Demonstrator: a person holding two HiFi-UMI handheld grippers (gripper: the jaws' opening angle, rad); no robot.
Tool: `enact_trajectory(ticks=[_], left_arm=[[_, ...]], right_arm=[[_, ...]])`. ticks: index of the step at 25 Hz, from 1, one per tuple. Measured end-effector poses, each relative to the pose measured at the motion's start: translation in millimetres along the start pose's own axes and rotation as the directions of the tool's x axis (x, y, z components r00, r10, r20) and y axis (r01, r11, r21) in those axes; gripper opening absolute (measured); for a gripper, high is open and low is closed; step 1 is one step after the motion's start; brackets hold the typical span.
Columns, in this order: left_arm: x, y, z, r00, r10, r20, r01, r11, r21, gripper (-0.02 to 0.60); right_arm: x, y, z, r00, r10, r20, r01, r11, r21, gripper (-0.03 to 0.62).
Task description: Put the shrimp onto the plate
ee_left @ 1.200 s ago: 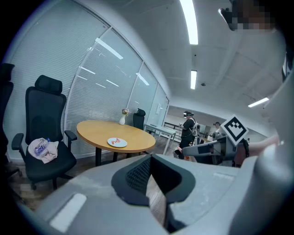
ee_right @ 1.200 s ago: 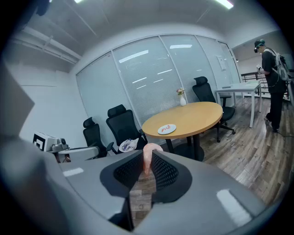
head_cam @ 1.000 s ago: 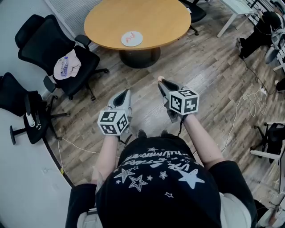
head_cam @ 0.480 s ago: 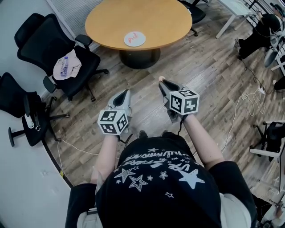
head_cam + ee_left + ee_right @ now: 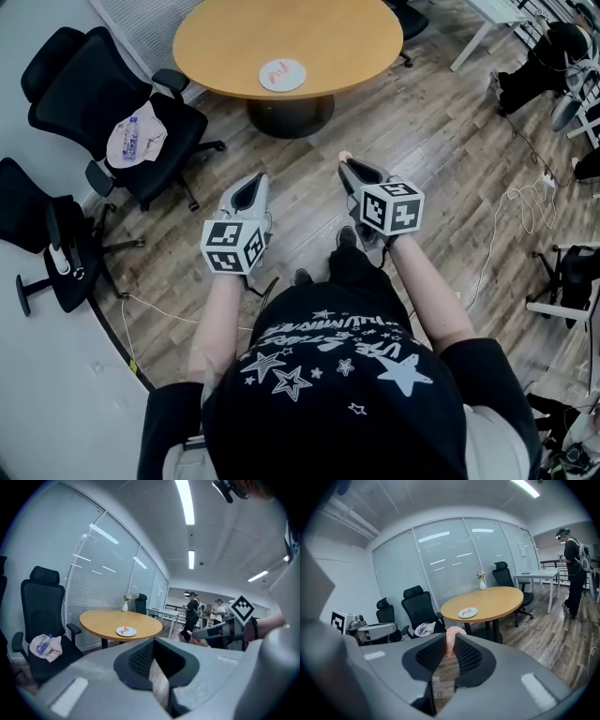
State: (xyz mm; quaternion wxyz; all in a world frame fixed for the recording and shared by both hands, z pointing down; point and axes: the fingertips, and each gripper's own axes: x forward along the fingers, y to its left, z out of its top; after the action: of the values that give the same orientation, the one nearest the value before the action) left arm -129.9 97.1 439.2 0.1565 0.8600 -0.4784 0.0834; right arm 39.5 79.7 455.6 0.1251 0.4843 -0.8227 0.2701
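Note:
A white plate (image 5: 282, 74) with red shrimp pieces on it lies on the round wooden table (image 5: 328, 37), well ahead of both grippers. My right gripper (image 5: 345, 163) is held over the wooden floor, shut on a pale pink shrimp (image 5: 450, 640) that sticks up between its pads. In the right gripper view the plate (image 5: 468, 612) shows beyond the shrimp, and my left gripper (image 5: 396, 628) is at the left. That left gripper (image 5: 251, 184) hangs level beside the right one, its jaws together and empty. In the left gripper view the plate (image 5: 126, 631) sits near the table's edge.
Black office chairs stand left of the table, one (image 5: 141, 127) carrying a cloth and a bottle. A white cable (image 5: 514, 214) trails over the floor at right. A small vase (image 5: 481, 581) stands on the table. A person (image 5: 574, 569) stands by a white desk (image 5: 536, 576).
The person has stepped forward, and a leg now shows below the grippers. Both grippers sit slightly lower in the head view. The shrimp stays clamped in the right gripper.

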Motion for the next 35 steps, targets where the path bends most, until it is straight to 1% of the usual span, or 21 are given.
enact_trajectory(ticks=[4,6,12,19,25,35], left_arm=[[10.6,1.3,-1.8,1.000,0.000,-0.005,0.000,1.000,-0.005,0.002],[17.7,7.4,-1.6,1.000,0.011,-0.007,-0.011,1.000,-0.012,0.002],[48.9,29.8,12.1,0.997,0.078,-0.002,-0.078,0.995,-0.061,0.002],[87.4,45.0,29.7,0.994,0.113,0.007,-0.112,0.991,-0.071,0.002],[119.0,65.3,38.9,0.985,0.173,-0.012,-0.173,0.981,-0.087,0.002],[166.2,78.9,52.4,0.969,0.245,-0.036,-0.248,0.961,-0.120,0.002]], right_arm=[[11.7,-10.6,0.8,1.000,0.008,-0.012,-0.008,1.000,0.004,0.063],[22.2,-16.4,5.2,1.000,0.019,-0.017,-0.019,1.000,0.005,0.063],[56.0,-38.9,38.7,0.998,0.062,-0.020,-0.062,0.998,0.005,0.063],[101.5,-65.1,75.9,0.992,0.116,-0.040,-0.117,0.993,-0.016,0.063],[141.8,-81.3,100.1,0.984,0.163,-0.066,-0.165,0.986,-0.026,0.063],[186.1,-112.3,128.2,0.963,0.241,-0.118,-0.247,0.968,-0.038,0.063]])
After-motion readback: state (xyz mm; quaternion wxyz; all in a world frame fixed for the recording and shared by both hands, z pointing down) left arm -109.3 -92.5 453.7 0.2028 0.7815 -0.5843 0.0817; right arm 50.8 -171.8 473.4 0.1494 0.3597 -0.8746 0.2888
